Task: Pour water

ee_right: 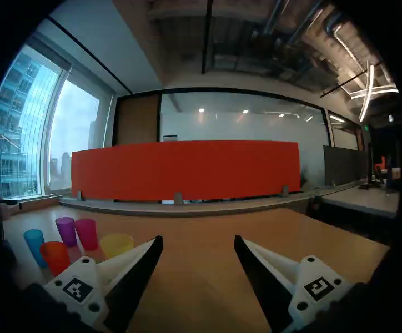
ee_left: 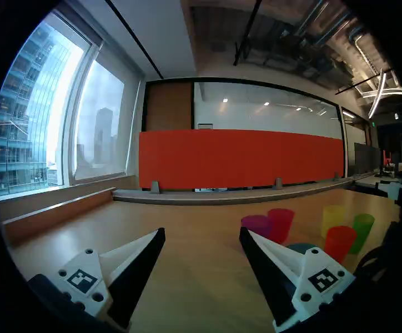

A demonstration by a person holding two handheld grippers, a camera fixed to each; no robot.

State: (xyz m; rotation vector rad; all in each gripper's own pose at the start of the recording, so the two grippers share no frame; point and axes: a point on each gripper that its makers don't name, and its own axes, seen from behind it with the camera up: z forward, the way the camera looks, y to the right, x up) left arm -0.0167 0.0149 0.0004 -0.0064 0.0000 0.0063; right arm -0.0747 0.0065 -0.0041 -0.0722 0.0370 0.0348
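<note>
I hold both tools low over the wooden desk (ee_left: 195,288), pointing level at the far side. My left tool (ee_left: 201,232) is wide open with nothing between its fingers. My right tool (ee_right: 198,240) is wide open too and holds nothing. In the left gripper view, a purple cup (ee_left: 255,225) and a pink cup (ee_left: 282,221) stand close together just past my tool's right finger. Further right are a yellow cup (ee_left: 334,216) and a green cup (ee_left: 363,226), with an orange cup (ee_left: 340,242) in front of them. A blue cup (ee_left: 302,248) peeks out from behind that finger, which hides part of it. In the right gripper view this bunch stands low on the left, beside my tool's left finger. I cannot tell if any cup has water in it. A long red screen (ee_left: 240,158) stands along the far edge of the desk. Big windows (ee_left: 40,127) on the left show tall buildings outside.
</note>
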